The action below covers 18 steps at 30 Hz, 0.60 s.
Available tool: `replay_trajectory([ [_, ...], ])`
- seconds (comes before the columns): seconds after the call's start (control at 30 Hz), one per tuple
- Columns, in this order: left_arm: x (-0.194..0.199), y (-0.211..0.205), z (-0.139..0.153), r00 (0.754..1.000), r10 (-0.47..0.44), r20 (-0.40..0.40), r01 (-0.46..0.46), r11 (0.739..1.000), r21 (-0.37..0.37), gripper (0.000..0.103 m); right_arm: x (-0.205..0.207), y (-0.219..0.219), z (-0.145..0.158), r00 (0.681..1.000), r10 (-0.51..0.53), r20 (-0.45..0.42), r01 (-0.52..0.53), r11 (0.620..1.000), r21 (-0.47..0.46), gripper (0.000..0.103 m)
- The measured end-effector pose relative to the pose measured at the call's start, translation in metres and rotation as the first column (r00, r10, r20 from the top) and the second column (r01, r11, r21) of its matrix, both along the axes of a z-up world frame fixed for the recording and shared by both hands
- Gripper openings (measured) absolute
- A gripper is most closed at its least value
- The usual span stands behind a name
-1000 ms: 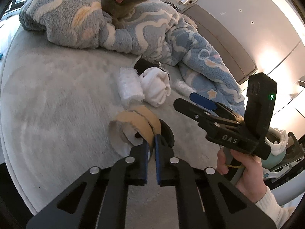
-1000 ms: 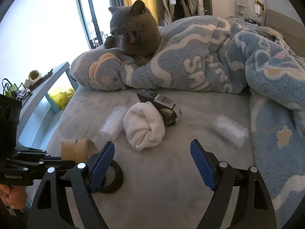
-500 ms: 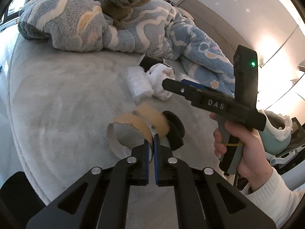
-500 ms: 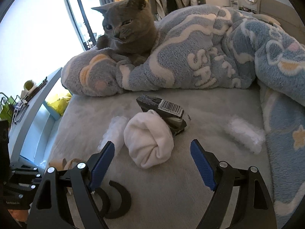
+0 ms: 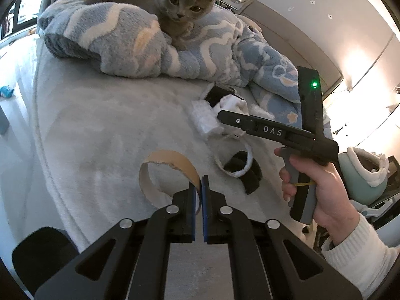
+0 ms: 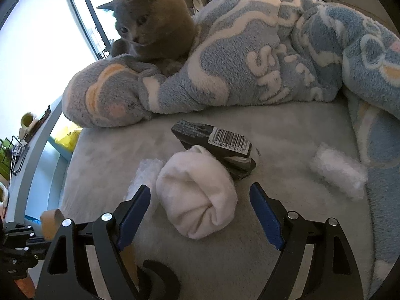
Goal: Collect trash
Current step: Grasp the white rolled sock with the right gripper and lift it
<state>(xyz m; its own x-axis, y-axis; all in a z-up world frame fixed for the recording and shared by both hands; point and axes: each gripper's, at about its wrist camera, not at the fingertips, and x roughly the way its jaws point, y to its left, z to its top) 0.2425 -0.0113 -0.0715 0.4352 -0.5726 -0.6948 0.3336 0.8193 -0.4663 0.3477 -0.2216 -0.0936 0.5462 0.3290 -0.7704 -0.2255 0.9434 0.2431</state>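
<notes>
Item in hand: torn brown cardboard ring [image 5: 167, 165], pinched in my left gripper [image 5: 201, 192] just above the grey bed [image 5: 100, 125]; right gripper [image 6: 200, 215] spread wide, empty, nearing the rolled white sock [image 6: 197, 192]; next, I judge: straddle it, close.

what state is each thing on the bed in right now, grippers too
left gripper: shut on the cardboard ring
cardboard ring: torn open, one end pinched, lifted
right gripper: open, around the white sock without touching it
white sock: rolled up, lying on the bed
black packet: crumpled, barcode up, behind the sock
cat: lying on the blanket, head up
</notes>
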Motion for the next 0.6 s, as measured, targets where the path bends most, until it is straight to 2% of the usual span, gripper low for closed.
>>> replay_trajectory([
  [0.03, 0.000, 0.001, 0.001, 1.000, 0.001, 0.006, -0.001, 1.000, 0.010, 0.005, 0.001, -0.001, -0.001, 1.000, -0.006, -0.005, 0.006, 1.000, 0.010, 0.075],
  [0.13, -0.001, 0.002, 0.003, 0.999, 0.003, 0.034, -0.005, 0.997, 0.076, 0.005, 0.004, -0.005, -0.004, 1.000, -0.016, -0.025, 0.017, 0.999, 0.051, 0.069],
  [0.33, -0.005, 0.001, 0.005, 0.997, -0.006, 0.072, -0.005, 0.990, 0.140, 0.005, -0.001, -0.008, -0.004, 1.000, -0.008, -0.022, 0.009, 0.998, 0.069, 0.055],
  [0.6, -0.016, 0.003, 0.008, 0.995, 0.002, 0.096, -0.017, 0.987, 0.160, 0.005, -0.011, -0.010, 0.011, 1.000, -0.020, 0.024, 0.018, 0.998, 0.067, 0.054],
])
